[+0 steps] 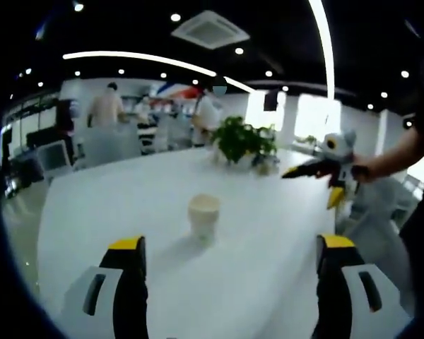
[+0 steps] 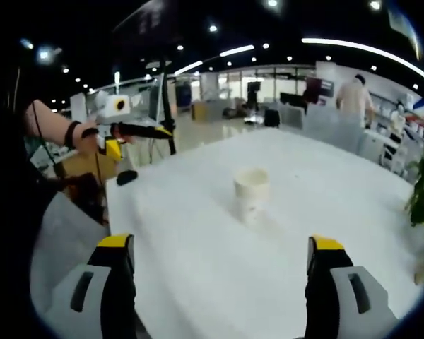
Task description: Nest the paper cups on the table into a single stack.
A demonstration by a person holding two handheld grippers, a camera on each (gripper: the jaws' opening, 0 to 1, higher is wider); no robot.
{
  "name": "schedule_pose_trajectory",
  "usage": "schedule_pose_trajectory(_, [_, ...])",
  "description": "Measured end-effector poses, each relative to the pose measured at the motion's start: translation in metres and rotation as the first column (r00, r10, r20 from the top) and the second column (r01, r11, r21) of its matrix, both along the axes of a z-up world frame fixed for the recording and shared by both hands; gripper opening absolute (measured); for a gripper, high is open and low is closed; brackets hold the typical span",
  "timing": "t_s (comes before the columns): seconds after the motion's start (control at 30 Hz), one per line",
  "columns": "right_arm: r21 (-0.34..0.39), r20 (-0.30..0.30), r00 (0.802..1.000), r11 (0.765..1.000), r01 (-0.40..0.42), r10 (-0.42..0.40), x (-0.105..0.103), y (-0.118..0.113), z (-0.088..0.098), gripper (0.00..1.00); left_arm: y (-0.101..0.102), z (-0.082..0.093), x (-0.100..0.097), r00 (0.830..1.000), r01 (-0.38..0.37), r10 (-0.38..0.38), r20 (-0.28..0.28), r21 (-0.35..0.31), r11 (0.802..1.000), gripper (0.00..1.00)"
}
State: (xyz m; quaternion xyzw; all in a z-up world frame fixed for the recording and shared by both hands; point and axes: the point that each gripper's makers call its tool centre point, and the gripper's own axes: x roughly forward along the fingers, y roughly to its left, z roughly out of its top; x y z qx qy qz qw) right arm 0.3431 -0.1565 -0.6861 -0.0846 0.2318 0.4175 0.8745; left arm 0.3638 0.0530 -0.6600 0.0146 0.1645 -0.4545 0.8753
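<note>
- Your left tongs [image 1: 230,254] are released: in the left gripper view the 2 yellow-tipped jaws stand wide apart at the bottom with nothing between them.
- Your right tongs [image 2: 219,254] are released too, both jaws spread well apart over the bare white surface [image 2: 198,282].
- The paper cup [image 1: 203,217] stands upright near the middle of the surface [image 1: 127,205], ahead of your left jaws and apart from them, roughly centred between the 2 tips.
- In the right gripper view the same cup [image 2: 251,193] sits upright ahead of the jaws, clear of both. Whether it is 1 cup or several already nested, you cannot tell from here.
- Your right tongs [image 1: 297,171] also show at the right of the left gripper view, held in your hand [image 1: 360,171] above the surface edge.
- A potted plant [image 1: 244,141] stands on the far part of the surface, well behind the cup.
- A small dark object [image 2: 126,177] lies near the surface's left edge in the right gripper view.
- People [image 1: 106,107] stand in the background.
</note>
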Motion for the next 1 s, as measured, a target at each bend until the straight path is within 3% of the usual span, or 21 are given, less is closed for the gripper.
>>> schedule_pose_trajectory(0.17, [-0.044, 0.054, 0.998, 0.999, -0.013, 0.016, -0.007, 0.000, 0.006, 1.00, 0.009, 0.002, -0.007, 1.000, -0.020, 0.020, 0.008, -0.006, 1.000, 0.98])
schedule_pose_trajectory(0.4, [-0.032, 0.027, 0.999, 0.999, 0.018, -0.017, -0.013, -0.009, -0.001, 1.00, 0.010, 0.002, -0.013, 0.998, -0.061, 0.061, -0.002, -0.050, 0.997, 0.98])
schedule_pose_trajectory(0.5, [-0.005, 0.024, 0.999, 0.999, 0.043, -0.043, -0.013, -0.011, 0.001, 1.00, 0.006, 0.001, -0.016, 0.999, -0.051, 0.051, -0.002, -0.048, 0.998, 0.98])
schedule_pose_trajectory(1.0, [-0.019, 0.019, 0.999, 0.999, 0.051, -0.050, -0.022, -0.014, 0.000, 1.00, 0.003, 0.001, -0.022, 1.000, -0.003, 0.003, -0.004, -0.034, 0.999, 0.98])
